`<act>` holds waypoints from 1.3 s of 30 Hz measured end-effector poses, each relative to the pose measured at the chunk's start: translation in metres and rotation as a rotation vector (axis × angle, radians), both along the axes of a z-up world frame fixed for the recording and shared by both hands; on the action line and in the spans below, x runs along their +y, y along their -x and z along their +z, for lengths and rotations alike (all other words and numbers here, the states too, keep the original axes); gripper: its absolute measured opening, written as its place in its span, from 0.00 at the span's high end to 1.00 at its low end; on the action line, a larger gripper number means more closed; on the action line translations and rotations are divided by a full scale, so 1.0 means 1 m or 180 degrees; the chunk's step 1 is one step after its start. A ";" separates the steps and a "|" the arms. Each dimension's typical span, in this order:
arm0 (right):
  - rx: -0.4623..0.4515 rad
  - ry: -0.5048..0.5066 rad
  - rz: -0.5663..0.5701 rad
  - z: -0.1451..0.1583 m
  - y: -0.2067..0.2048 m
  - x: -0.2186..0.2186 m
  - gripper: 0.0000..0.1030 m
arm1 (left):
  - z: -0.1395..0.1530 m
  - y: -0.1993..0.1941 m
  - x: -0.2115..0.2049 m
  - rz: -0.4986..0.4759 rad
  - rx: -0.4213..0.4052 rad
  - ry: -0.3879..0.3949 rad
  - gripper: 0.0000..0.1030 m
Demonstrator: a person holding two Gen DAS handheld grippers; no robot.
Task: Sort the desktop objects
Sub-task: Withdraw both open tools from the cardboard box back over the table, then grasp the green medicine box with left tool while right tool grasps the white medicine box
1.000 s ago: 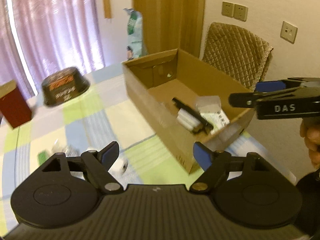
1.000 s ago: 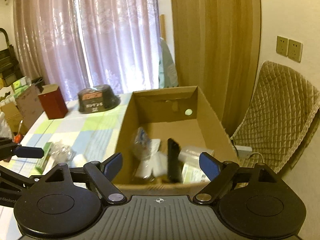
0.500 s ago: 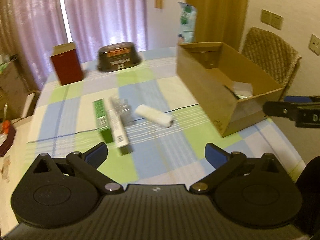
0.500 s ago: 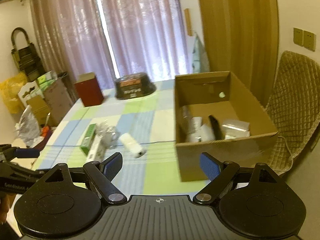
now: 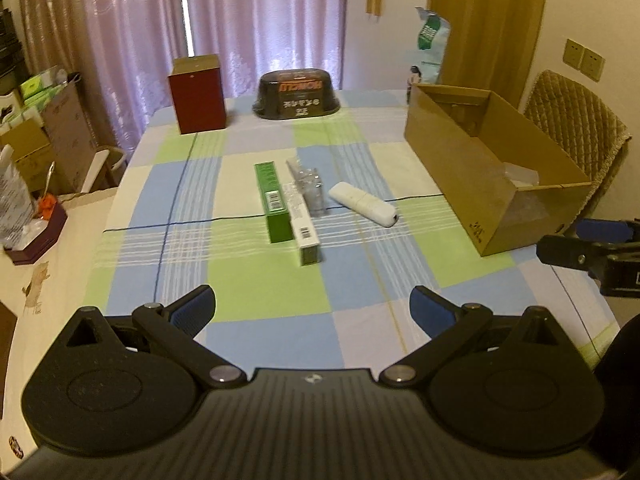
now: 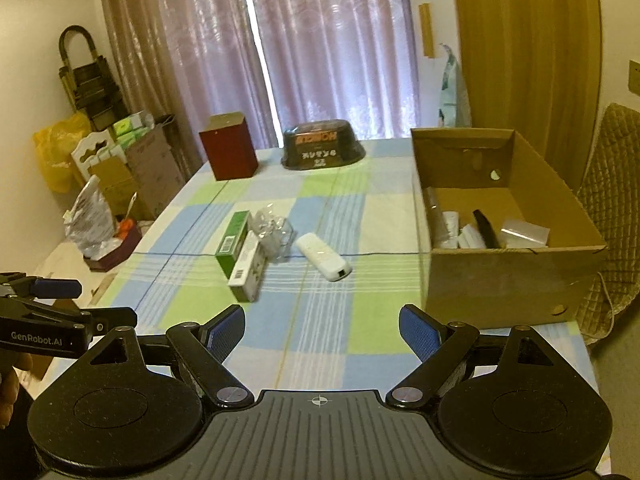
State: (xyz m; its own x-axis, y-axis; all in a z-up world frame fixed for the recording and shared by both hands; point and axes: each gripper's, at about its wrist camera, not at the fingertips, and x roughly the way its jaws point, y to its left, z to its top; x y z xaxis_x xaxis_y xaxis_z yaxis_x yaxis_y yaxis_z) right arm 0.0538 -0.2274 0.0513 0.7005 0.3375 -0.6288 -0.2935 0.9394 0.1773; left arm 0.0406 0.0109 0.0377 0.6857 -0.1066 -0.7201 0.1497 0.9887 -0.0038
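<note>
Grippers both hover empty above the tablecloth's near edge, left gripper (image 5: 312, 304) and right gripper (image 6: 322, 326) with jaws spread wide. Mid-table lie a green box (image 5: 273, 200), a white box (image 5: 301, 224), crinkly plastic wrap (image 5: 309, 188) and a white remote (image 5: 362, 203), left of the cardboard box (image 6: 516, 276). Remote looks light, rigid, slick; best pinched across its narrow middle.

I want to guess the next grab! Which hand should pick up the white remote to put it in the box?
Probably the right gripper. It is open and empty, and the white remote lies on its side, close to the cardboard box. The left gripper faces the green box more.
</note>
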 end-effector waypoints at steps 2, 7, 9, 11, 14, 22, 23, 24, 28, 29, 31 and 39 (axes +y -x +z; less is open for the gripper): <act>0.0009 0.0005 0.0018 -0.001 0.000 0.002 0.16 | 0.001 0.000 0.004 0.0030 -0.0008 0.0002 0.01; 0.0023 0.0022 0.0037 -0.003 0.003 0.005 0.16 | 0.004 -0.001 0.012 0.0091 0.0006 0.0076 0.01; 0.0030 0.0030 0.0041 -0.004 0.003 0.005 0.16 | 0.004 -0.003 0.014 0.0116 0.0008 0.0106 0.01; 0.0041 0.0036 0.0049 -0.004 0.003 0.006 0.16 | 0.003 -0.004 0.016 0.0131 0.0003 0.0116 0.01; 0.0062 0.0046 0.0054 -0.007 0.002 0.007 0.16 | 0.003 -0.007 0.017 0.0149 -0.0002 0.0118 0.01; 0.0153 0.0066 0.0103 -0.021 -0.009 0.019 0.16 | -0.006 -0.022 0.022 0.0181 0.0050 0.0114 0.02; 0.0163 0.0065 0.0109 -0.023 -0.011 0.022 0.16 | -0.008 -0.025 0.023 0.0185 0.0064 0.0120 0.02; 0.0173 0.0063 0.0117 -0.025 -0.014 0.024 0.16 | -0.010 -0.028 0.024 0.0190 0.0076 0.0124 0.02; 0.0207 0.0077 0.0157 -0.034 -0.027 0.036 0.16 | -0.019 -0.041 0.028 0.0209 0.0107 0.0118 0.02; 0.0212 0.0081 0.0174 -0.036 -0.031 0.040 0.16 | -0.021 -0.045 0.029 0.0214 0.0113 0.0116 0.02; 0.0221 0.0090 0.0211 -0.042 -0.038 0.049 0.16 | -0.025 -0.053 0.032 0.0221 0.0121 0.0114 0.02; 0.0246 0.0110 0.0341 -0.075 -0.077 0.089 0.16 | -0.045 -0.104 0.056 0.0253 0.0122 0.0071 0.04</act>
